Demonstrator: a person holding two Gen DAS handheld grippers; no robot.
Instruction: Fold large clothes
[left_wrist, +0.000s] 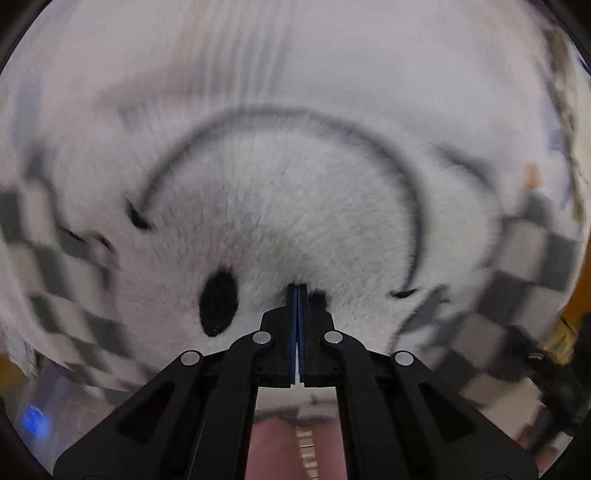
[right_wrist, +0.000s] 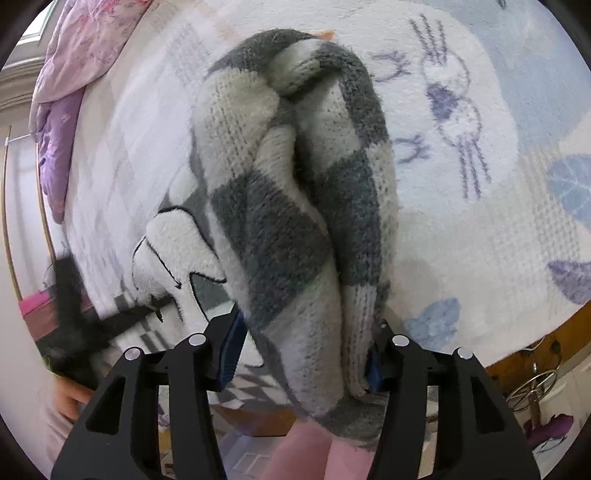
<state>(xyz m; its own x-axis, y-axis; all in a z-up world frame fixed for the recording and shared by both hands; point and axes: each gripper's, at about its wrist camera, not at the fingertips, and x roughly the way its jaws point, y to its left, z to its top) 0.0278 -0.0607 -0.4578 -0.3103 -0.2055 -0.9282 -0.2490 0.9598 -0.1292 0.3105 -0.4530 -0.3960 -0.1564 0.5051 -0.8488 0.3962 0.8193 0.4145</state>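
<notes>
We saw the left gripper (left_wrist: 297, 291) closed, tips against the white fleece patch (left_wrist: 295, 206). The checkered sweater (right_wrist: 295, 221) hung bunched between the right gripper's (right_wrist: 306, 347) parted jaws, over the bed cover (right_wrist: 480, 240).

No readable text, label, brand, number or sign appears in either wrist view.

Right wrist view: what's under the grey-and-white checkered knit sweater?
A white fuzzy blanket with a blue cat-face print lies beneath the grey-and-white checkered knit sweater. The blanket directly under the bunched fabric is hidden.
</notes>
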